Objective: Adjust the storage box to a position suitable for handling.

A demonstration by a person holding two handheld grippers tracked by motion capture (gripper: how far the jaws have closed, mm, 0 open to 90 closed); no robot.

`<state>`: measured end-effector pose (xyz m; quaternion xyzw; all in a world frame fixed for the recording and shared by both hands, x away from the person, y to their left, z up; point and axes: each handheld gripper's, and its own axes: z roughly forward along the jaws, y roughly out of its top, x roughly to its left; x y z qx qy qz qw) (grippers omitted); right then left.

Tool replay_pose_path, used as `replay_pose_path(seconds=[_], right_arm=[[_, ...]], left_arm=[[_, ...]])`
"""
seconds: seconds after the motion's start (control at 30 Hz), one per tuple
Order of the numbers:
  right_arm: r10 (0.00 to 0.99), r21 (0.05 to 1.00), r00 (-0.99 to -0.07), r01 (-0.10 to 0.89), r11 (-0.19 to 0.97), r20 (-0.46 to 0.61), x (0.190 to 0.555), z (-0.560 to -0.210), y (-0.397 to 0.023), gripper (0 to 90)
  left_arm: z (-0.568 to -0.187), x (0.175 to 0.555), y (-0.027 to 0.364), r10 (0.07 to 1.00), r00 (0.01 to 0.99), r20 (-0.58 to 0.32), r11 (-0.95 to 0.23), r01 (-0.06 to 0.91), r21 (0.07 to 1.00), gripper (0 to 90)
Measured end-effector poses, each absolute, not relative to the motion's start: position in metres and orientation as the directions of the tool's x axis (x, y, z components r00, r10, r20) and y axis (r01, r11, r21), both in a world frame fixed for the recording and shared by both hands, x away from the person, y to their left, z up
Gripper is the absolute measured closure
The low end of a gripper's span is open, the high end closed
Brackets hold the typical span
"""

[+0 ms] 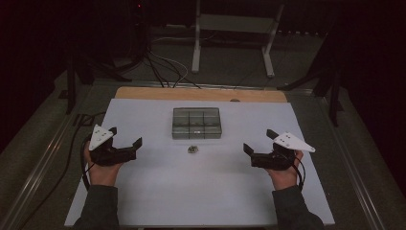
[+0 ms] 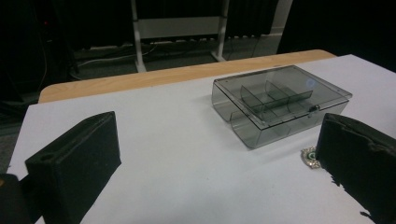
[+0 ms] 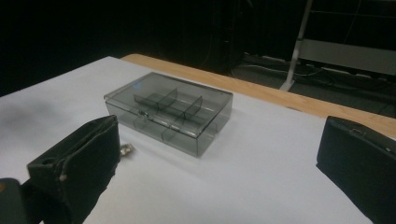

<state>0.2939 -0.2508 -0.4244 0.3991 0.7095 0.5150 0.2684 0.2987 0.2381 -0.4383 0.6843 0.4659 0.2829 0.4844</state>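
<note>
A clear grey compartment box with its lid down lies at the middle back of the white table sheet. Just in front of it rests a small shiny metal piece. My left gripper is held open left of the piece, nothing between its jaws. My right gripper stands open on the right, also empty. In the left gripper view the box sits ahead to the right, the piece beside the right jaw. In the right gripper view the box lies ahead, the piece by the left jaw.
A wooden table edge shows beyond the white sheet. Behind the table a white metal stand and dark cables lie on the floor. Metal rails run along the table's sides.
</note>
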Motion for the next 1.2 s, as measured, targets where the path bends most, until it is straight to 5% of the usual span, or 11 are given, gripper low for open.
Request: replay_pose_path(seconds=[1.2], right_arm=[[0.838, 0.940, -0.540, 0.321, 0.118, 0.080, 0.367, -0.436, -0.208, 0.0]], left_arm=[[-0.452, 0.359, 0.211, 0.908, 0.406, -0.105, -0.061, 0.375, 0.925, 1.6]])
